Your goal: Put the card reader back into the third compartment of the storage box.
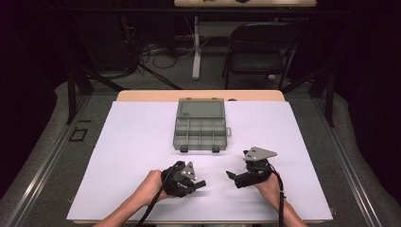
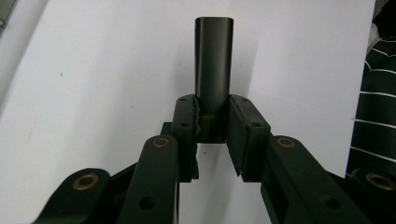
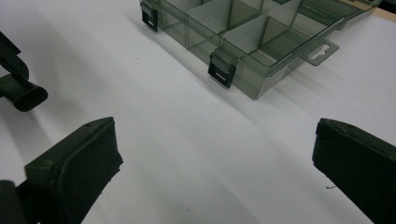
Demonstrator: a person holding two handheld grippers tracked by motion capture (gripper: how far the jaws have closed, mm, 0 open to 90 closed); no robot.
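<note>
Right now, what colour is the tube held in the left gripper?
Black, matte; the tube shows best in the left gripper view.

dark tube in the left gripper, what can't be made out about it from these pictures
- The dark tube: its near end sits hidden between the left gripper pads in the left gripper view.
- High view: the tube is too small and dark against the gripper to show any detail.
- Right gripper view: its far part is hidden behind the left gripper at the picture's left edge.
</note>
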